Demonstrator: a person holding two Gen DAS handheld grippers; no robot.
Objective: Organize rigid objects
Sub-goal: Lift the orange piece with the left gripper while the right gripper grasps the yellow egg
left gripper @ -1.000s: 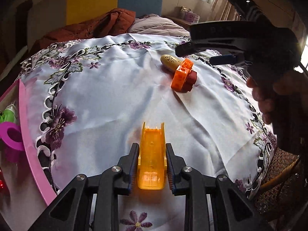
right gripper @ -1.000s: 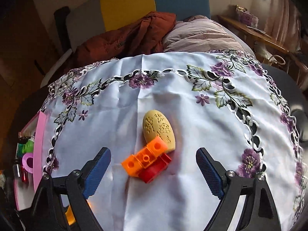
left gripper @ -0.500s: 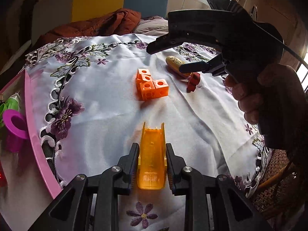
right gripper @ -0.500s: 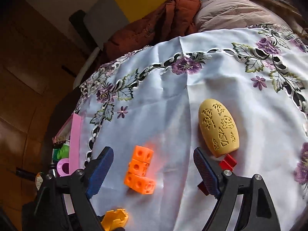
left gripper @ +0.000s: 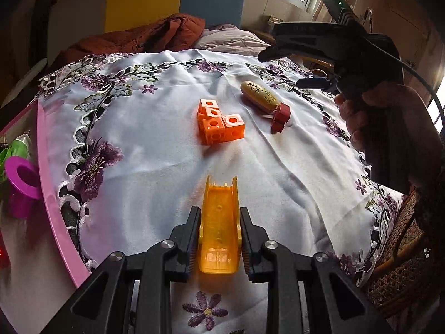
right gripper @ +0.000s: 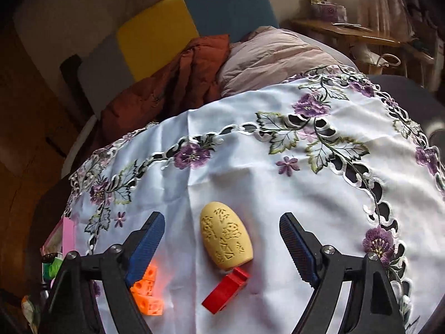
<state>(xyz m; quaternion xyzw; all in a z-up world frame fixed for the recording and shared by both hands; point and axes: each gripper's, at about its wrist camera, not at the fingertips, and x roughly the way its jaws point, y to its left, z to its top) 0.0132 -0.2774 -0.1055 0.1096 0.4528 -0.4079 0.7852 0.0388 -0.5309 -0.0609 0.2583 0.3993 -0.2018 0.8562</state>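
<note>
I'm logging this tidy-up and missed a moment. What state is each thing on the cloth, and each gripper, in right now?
Orange ramp piece: clamped in the left gripper, its far end low over the cloth.
Orange cubes: joined in an L, lying free.
Yellow egg: on its side, carved face up.
Red block: lying against the egg's end.
Right gripper: open, empty, over the egg.

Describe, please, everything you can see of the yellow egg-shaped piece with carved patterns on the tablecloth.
The yellow egg-shaped piece looks like matte plastic or wood, an elongated oval with cut-out patterns on its upper face. It lies flat on the white embroidered tablecloth, its blunt end beside a red block and seemingly touching it. The right gripper hovers open above it, not gripping it.
</note>
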